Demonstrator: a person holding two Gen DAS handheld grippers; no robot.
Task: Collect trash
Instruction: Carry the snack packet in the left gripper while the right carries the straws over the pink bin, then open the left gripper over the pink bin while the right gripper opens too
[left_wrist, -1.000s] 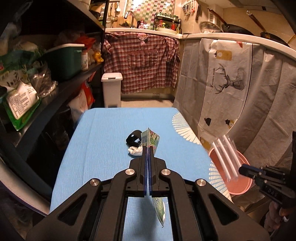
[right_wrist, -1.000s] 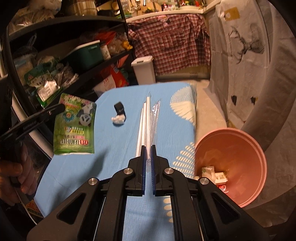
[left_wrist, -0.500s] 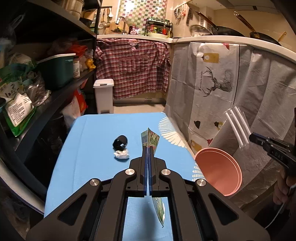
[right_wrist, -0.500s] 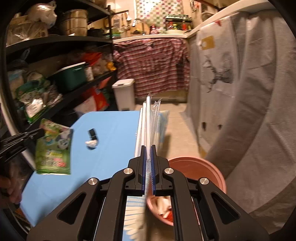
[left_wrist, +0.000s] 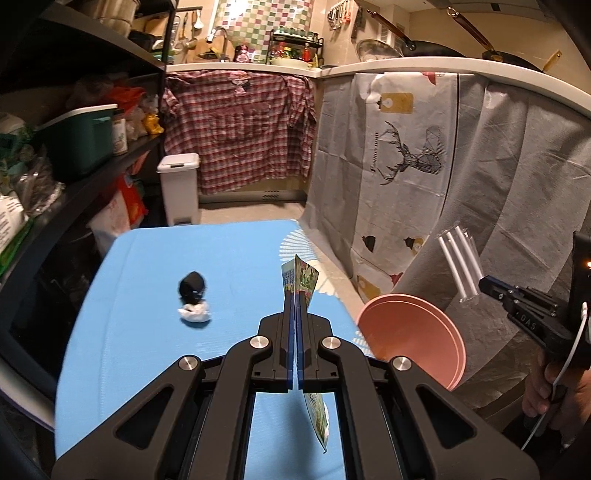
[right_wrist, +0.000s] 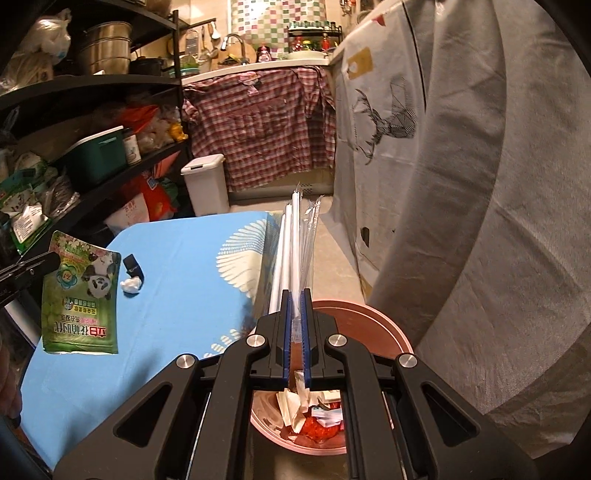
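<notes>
Trash pieces split between both grippers and the counter (left_wrist: 140, 295). Right gripper (right_wrist: 295, 306) jaws clamped tight on a clear sleeve of white straws (right_wrist: 291, 243), which sticks up and forward, held over the pink bin (right_wrist: 373, 321) beside the counter's right edge. Bin already holds crumpled paper and red wrappers (right_wrist: 314, 417). Left gripper (left_wrist: 296, 306) jaws closed on a green snack pouch (right_wrist: 79, 291), edge-on in its own view, hanging above the blue counter cloth. Further out on the cloth: a white crumpled wad (left_wrist: 194, 313) touching a small black item (left_wrist: 192, 286), possibly a clip, too blurred to tell. Beyond the counter's far end, a white pedal bin (left_wrist: 180, 188) on the floor, a plaid shirt (left_wrist: 240, 129) hanging behind it.
</notes>
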